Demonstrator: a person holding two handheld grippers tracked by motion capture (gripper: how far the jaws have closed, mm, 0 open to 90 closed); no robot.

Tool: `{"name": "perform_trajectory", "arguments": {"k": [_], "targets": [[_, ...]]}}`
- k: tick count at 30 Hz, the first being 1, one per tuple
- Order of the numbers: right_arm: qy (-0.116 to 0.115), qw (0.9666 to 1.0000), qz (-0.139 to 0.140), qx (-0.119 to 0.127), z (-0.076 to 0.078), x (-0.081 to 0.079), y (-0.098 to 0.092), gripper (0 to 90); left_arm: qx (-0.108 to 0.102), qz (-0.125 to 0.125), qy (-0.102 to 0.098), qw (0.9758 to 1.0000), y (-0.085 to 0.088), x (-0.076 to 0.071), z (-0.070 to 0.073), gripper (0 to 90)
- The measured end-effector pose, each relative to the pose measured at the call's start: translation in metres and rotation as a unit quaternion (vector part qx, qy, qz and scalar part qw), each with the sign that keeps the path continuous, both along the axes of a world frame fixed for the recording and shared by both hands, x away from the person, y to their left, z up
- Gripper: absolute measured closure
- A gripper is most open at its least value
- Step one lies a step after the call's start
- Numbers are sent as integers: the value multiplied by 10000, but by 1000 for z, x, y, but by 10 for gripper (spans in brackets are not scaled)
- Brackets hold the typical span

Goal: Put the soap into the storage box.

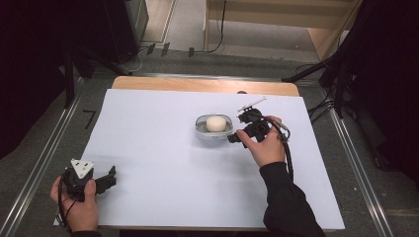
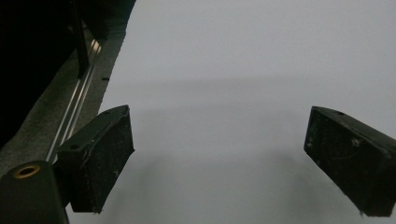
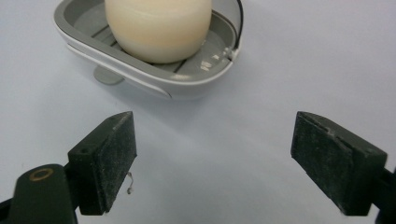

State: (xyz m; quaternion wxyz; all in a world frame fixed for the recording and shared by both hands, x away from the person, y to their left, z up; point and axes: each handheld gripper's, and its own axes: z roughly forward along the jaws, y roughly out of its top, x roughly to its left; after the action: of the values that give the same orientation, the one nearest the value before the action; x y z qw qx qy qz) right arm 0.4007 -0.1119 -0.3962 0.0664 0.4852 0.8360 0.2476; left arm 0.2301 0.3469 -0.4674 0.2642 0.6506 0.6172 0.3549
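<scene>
Reaching toward the grey oval plastic soap dish (image 1: pixel 214 129) just right of centre in the high view, your right gripper (image 1: pixel 231 138) sits close beside its right-hand rim with nothing in its grasp. In the right gripper view its two black jaws stand wide apart over bare sheet, and the dish lies just beyond them at the top of the frame, carrying a round cream-coloured soap bar (image 3: pixel 158 25) on its slatted floor.

The main risk, as I judge it, is pushing rather than gripping. If you drive forward with the jaws this low, one pad may strike the dish wall and slide the whole thing across the smooth white table cover (image 1: pixel 163 163), since nothing braces it. Closing on the thin rim alone could tip the dish and roll the soap out. If the soap is your target, it looks slick and rounded, so an off-centre squeeze may squirt it free.

Your left gripper (image 1: pixel 111 176) rests at the lower left of the high view, jaws parted and empty, well apart from the dish, so it cannot steady anything.
</scene>
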Motion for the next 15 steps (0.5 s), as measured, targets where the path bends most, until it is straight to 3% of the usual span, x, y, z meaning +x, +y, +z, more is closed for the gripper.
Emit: {"name": "perform_trajectory", "arguments": {"k": [15], "targets": [[-134,9996,-139,193,-18,-25,-41,110,5,8,-8,10000,0,0,0,88]]}}
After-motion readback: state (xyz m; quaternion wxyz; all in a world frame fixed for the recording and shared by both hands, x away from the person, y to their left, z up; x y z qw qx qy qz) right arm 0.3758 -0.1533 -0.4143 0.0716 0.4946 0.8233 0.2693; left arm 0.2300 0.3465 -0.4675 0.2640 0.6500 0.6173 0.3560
